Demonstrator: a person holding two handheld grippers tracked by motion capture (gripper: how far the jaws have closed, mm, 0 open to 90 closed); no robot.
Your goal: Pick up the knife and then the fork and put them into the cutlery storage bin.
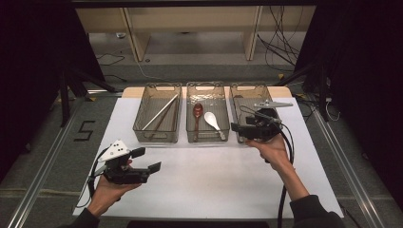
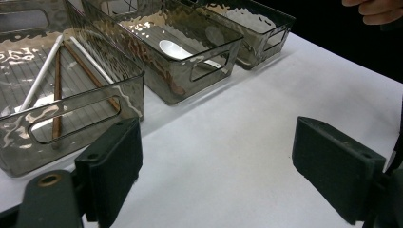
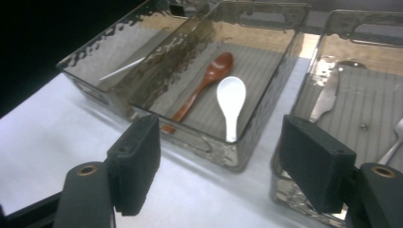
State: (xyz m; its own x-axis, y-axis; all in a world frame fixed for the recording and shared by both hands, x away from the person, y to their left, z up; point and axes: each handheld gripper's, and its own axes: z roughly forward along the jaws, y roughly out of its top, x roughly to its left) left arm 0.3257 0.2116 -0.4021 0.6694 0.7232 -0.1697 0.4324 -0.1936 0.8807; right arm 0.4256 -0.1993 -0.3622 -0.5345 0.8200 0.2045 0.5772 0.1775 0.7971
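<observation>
The right gripper (image 1: 249, 127) hovers with jaws spread and empty at the near edge of the right-hand smoky clear plastic bin (image 3: 375, 35), which holds metal cutlery (image 3: 325, 97). The left gripper (image 1: 142, 160), also spread and empty, rests low over the white table mat (image 1: 214, 180), well apart from the bins.

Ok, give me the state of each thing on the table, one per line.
Left gripper: open, holding nothing.
Right gripper: open, holding nothing.
Left bin: holds chopsticks.
Middle bin: holds a brown spoon and a white spoon, lying side by side.
Right bin: holds metal cutlery, lying flat.
</observation>
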